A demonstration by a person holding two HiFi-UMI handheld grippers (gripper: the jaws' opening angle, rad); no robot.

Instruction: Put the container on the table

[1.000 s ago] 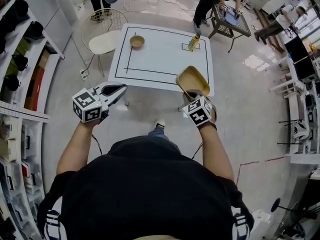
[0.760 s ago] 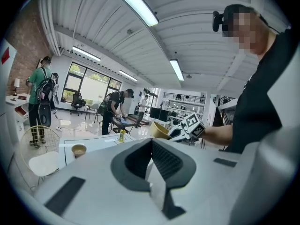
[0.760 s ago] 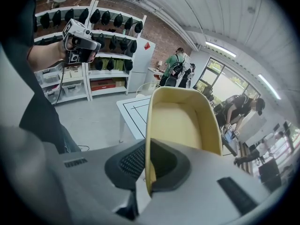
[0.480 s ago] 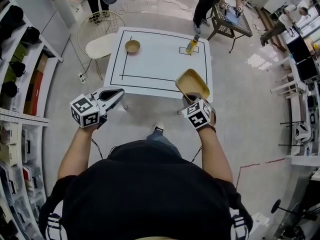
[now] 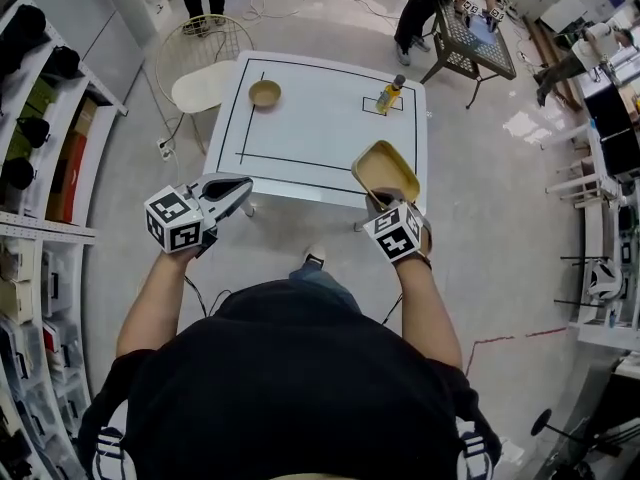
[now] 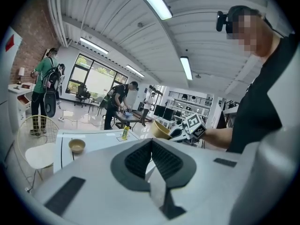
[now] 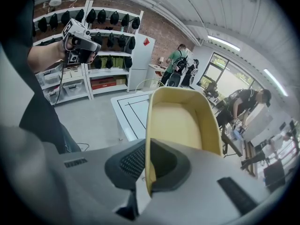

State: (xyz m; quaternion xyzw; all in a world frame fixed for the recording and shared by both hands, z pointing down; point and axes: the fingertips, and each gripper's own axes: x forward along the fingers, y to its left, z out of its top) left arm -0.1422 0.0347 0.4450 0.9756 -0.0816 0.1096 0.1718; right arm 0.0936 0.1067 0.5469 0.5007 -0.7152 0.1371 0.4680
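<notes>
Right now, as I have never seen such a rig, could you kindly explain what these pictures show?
There is no robot here: a person holds a two-jaw gripper in each hand, and the cubes with square markers are parts of those grippers. The picture from above comes from a camera on the person's head. The other two come from cameras riding on each gripper, looking along its jaws. The white table ahead carries a small bowl and a yellow bottle. The right gripper is shut on the rim of a yellow container, held in the air by the table's near corner and not yet set down. The left gripper is shut and empty, off to the table's left.
</notes>
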